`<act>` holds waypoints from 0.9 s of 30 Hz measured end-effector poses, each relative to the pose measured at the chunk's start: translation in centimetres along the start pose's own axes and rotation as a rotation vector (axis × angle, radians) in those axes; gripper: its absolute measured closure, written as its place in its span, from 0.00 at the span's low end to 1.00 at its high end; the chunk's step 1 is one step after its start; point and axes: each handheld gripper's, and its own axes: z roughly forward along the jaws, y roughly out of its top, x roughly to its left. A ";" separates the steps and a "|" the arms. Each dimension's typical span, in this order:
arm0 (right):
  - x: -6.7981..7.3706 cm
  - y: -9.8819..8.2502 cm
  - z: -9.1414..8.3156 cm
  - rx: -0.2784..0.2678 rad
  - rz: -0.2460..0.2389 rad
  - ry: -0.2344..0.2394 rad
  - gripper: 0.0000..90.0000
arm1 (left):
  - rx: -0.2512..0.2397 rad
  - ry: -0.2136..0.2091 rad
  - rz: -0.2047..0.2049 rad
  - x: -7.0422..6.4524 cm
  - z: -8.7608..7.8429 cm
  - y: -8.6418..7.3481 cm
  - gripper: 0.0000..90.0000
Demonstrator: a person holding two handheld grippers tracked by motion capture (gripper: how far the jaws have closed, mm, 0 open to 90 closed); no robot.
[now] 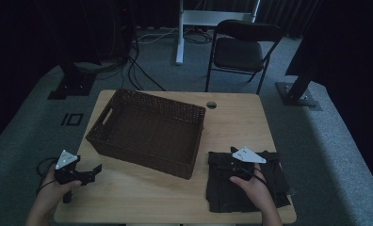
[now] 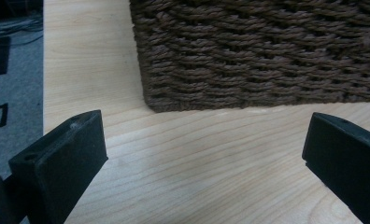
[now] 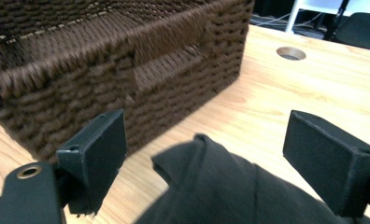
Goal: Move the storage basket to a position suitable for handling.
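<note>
while the high view looks down on the pale wooden table, the person's right hand holds the right gripper over a dark folded cloth garment that lies flat at the table's near right corner, its near edge close to the table's near edge. the grey three-cornered plate on that gripper sits above the garment's far edge. a dark brown rectangular woven wicker basket stands in the left middle of the table, turned a little askew, its near right corner just beside the garment's far left corner. the left hand holds the left gripper low at the table's near left corner, pointing towards the basket and apart from it. a round cable hole sits near the table's far edge, and a dark folding chair stands on the grey carpet beyond.

from the left gripper view, the two black jaws stand wide apart with nothing between them but bare table; this tool is released. the woven basket rises ahead, its corner close to the table's left edge.

from the right gripper view, the jaws are likewise spread wide and grasp nothing. a raised corner of the dark garment lies between them, touching neither jaw as far as can be seen. the basket wall stands just beyond, slightly blurred, and the cable hole shows farther off on the table.
</note>
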 end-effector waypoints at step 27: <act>2.4 4.6 3.9 -0.046 0.016 0.043 0.15 | -0.159 -0.059 0.038 1.9 -0.5 7.5 0.00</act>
